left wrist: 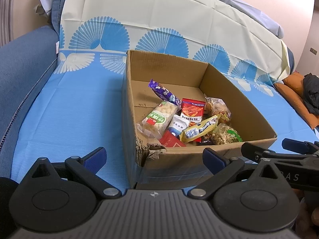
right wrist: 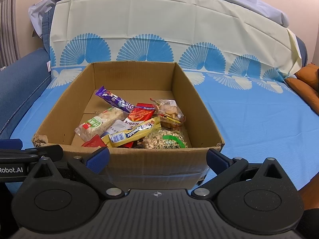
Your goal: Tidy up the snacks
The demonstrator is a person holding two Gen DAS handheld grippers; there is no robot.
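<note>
Both the left gripper [left wrist: 154, 158] and the right gripper [right wrist: 157, 159] are held wide, empty, before the cardboard box [right wrist: 201, 107] of snacks [right wrist: 127, 135]; its torn corner [left wrist: 149, 149] is seen closely only from the left wrist, at 6 o'clock.

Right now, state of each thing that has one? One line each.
cardboard box: open top, near-left corner torn, snacks piled at its near end
purple bar: sealed, propped tilted on the pile
yellow bar: sealed, lying across other packets
left gripper: open, empty, outside the box
right gripper: open, empty, outside the box
</note>
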